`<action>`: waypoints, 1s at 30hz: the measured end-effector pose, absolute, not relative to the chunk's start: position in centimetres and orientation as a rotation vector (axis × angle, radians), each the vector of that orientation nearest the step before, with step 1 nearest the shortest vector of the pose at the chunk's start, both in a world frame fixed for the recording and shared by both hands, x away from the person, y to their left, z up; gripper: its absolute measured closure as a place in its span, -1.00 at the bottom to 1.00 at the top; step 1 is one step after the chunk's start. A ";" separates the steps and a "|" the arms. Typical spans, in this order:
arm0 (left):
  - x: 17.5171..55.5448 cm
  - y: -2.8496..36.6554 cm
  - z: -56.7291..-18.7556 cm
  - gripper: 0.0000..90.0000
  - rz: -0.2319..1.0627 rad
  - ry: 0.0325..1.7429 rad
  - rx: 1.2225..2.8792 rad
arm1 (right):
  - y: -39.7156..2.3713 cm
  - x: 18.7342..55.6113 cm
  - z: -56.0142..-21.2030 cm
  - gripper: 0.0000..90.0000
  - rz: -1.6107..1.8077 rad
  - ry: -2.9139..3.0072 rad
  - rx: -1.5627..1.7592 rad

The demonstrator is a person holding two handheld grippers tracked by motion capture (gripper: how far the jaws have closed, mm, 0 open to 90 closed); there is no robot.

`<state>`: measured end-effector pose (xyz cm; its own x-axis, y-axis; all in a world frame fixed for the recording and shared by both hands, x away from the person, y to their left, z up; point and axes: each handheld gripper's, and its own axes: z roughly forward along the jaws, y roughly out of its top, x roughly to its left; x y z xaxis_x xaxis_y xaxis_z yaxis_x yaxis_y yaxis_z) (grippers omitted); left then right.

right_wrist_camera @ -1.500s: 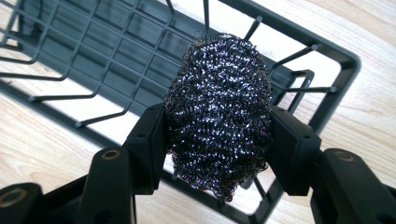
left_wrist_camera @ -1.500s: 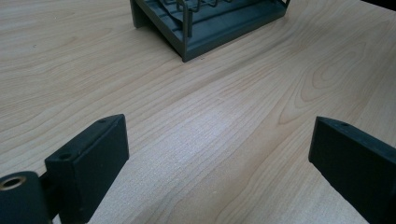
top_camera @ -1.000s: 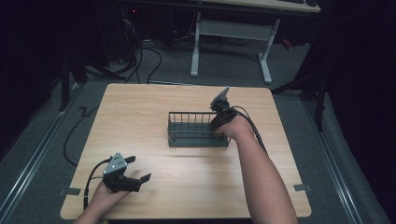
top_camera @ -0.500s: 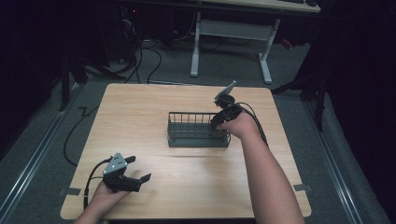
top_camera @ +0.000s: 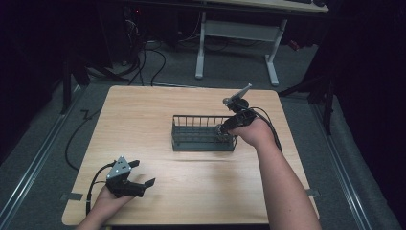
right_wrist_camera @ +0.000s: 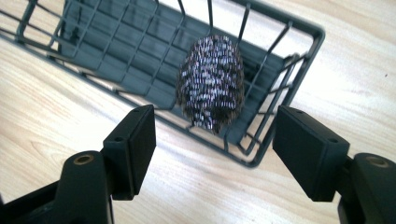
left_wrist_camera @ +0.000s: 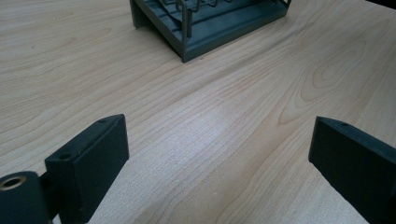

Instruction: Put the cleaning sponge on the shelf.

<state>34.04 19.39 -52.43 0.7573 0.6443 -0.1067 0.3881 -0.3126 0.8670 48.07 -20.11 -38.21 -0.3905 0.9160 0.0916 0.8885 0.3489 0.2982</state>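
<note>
**A:** Where is the scourer (right_wrist_camera: 211, 81) right now?

**B:** In the wire rack (top_camera: 203, 134), at its right end as the high view shows it. The right gripper view shows it as a rounded, speckled metal wad resting on the rack's dark floor, close to the end wall.

**A:** Is the right gripper (top_camera: 224, 129) holding it?

**B:** No. Its jaws have just been opening and now stand apart, with nothing pressed between them. In its own view the scourer lies beyond the two pads, clear of both. In the high view the gripper hangs over the rack's right end.

**A:** And the left gripper (top_camera: 140, 173)?

**B:** Down at the near left part of the bench (top_camera: 143, 115), well apart from the rack. Its jaws are spread wide and bare wood shows between them.

**A:** Where does the rack sit?

**B:** Around the middle of the bench, a little to the right, standing flat on the wood. A corner of it shows at the top of the left gripper view.
</note>
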 end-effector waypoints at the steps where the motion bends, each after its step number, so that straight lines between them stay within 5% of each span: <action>1: 34.1 19.4 -52.5 -0.87 0.319 0.787 1.939 | -20.2 47.8 -38.3 -0.33 0.462 2.504 1.684; 30: 34.2 19.0 -52.6 -0.87 0.325 0.785 1.970 | -24.4 39.3 -44.3 -0.37 0.601 2.456 1.697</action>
